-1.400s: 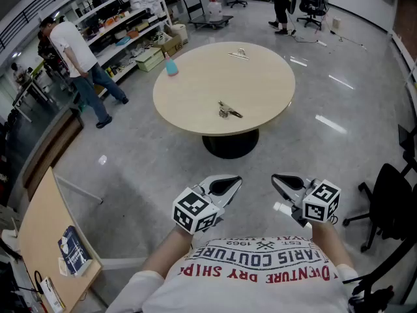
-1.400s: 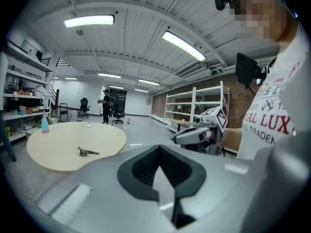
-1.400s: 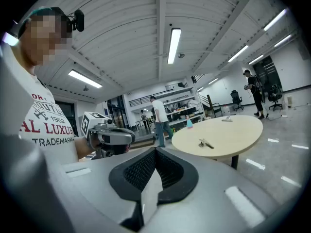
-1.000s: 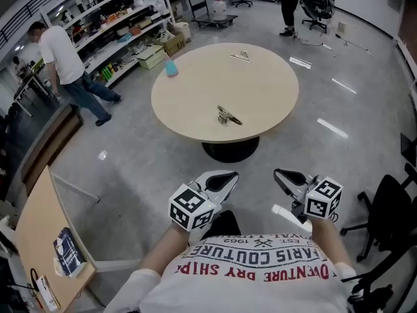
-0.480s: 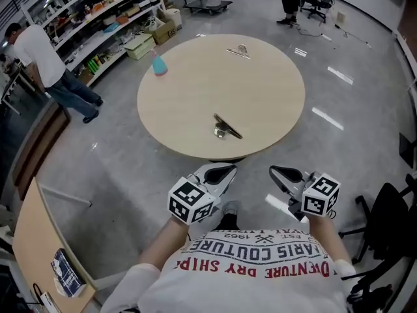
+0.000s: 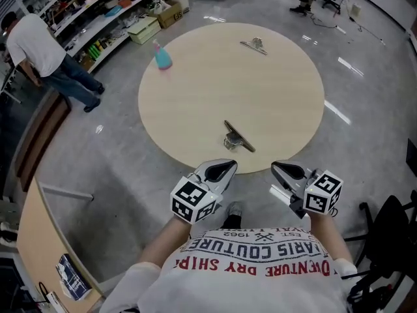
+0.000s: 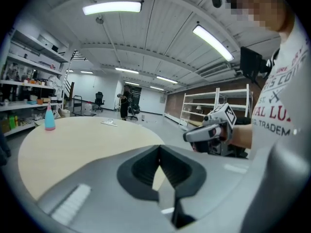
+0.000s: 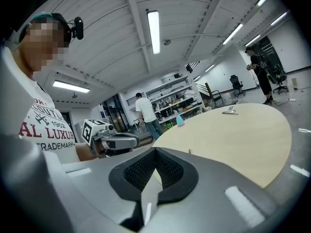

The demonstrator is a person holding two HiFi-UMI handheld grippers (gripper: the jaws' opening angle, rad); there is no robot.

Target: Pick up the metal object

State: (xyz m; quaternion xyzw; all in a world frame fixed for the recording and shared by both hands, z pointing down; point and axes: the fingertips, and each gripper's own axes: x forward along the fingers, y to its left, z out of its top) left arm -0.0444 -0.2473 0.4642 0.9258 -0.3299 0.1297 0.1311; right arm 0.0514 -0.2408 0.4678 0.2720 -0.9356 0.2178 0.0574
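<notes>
A metal clip [image 6: 238,138] lies near the front edge of the round beige table [image 6: 195,103]. A second metal clip [image 6: 254,45] rests at the table's far side and also shows in the left gripper view as the far clip [image 7: 109,123] and in the right gripper view as the far clip [image 8: 230,111]. My left gripper [image 6: 221,169] and right gripper [image 6: 285,170] hover side by side just short of the table edge, both shut and empty. The near clip sits ahead of them, between the two. Each gripper view shows closed jaws, the left gripper [image 7: 160,152] and the right gripper [image 8: 154,154].
A blue spray bottle [image 6: 161,56] stands at the table's far left. A person in a white shirt [image 6: 39,41] bends at shelves [image 6: 98,5] on the left. A wooden desk [image 6: 39,240] with a book is at the lower left, a black chair [image 6: 391,240] at the right.
The table has come much closer in the head view, its front edge now just ahead of the grippers. Both grippers stay shut and level in front of the body.
</notes>
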